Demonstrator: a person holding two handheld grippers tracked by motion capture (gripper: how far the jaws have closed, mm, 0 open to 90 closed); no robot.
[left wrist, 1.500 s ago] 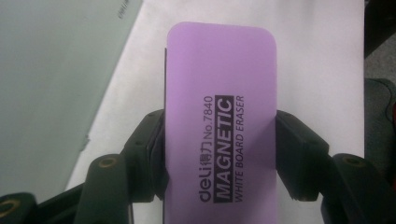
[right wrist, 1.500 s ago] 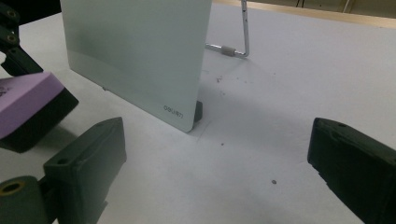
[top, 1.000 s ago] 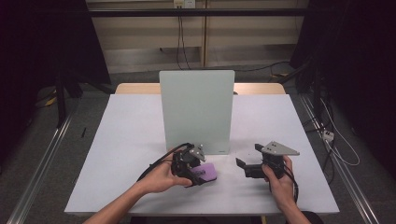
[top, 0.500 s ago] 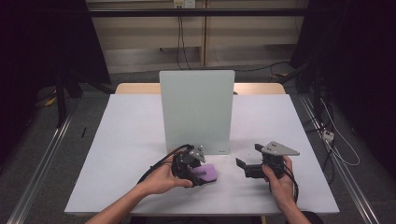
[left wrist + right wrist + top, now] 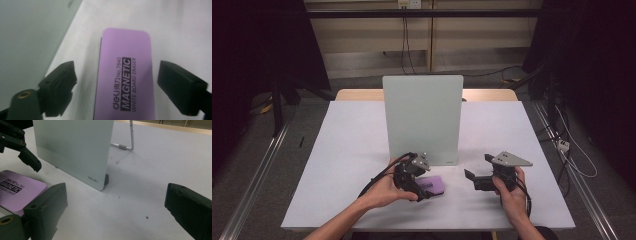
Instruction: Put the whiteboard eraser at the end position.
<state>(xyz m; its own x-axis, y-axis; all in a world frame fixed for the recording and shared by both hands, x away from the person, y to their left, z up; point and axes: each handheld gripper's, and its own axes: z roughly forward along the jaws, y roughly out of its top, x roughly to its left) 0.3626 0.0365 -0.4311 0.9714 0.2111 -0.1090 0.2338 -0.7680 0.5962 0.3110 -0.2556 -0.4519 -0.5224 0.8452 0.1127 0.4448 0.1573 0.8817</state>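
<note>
The flat purple plastic magnetic whiteboard eraser (image 5: 125, 77) lay face-up on the white table (image 5: 347, 150), just in front of the upright pale-green glass whiteboard (image 5: 422, 117) and near that board's lower edge. The left gripper (image 5: 116, 86) straddled it with its jaws standing wide, one pad to each side of the eraser and neither pressing on it; they had just been opening, with the eraser between them. The right gripper (image 5: 113, 212) hung to the right of the board's front, jaws spread over bare table and holding nothing.

The eraser looked light and stiff, with a smooth printed top that could slip (its underside, presumably felt, was hidden). The fair hold seemed to be across its two long edges, near the middle. In the left gripper view its long axis ran away from the jaws, the rounded far end pointing on past the board's lower corner and the printed lettering lying along that axis.
</note>
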